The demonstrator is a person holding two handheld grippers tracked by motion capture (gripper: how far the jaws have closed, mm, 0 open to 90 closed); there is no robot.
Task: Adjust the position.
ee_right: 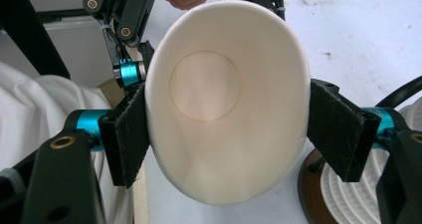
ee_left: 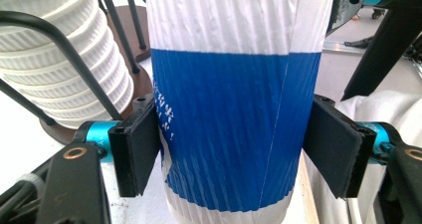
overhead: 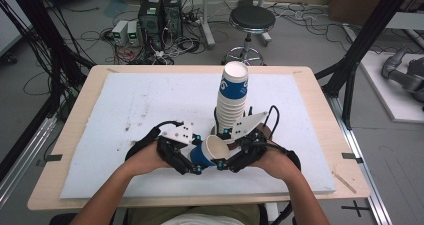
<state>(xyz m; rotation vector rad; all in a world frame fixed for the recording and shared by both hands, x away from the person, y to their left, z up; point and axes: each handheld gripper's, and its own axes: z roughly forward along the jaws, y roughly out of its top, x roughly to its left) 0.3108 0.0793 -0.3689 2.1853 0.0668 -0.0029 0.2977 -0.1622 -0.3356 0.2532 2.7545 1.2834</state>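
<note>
Gripping one paper cup (overhead: 209,153) just before the cup stack (overhead: 232,101), we have the left hand-held gripper (overhead: 186,157) and right hand-held gripper (overhead: 231,161) both clamped on it; squeezing harder could crush its rim.

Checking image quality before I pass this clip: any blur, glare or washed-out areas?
High view: soft overall, even light, no glare. Left gripper view: paper cup sharp, cup stack whites near clipping. Right gripper view: the cup's pale interior reads fine, the foam board bright.
</note>
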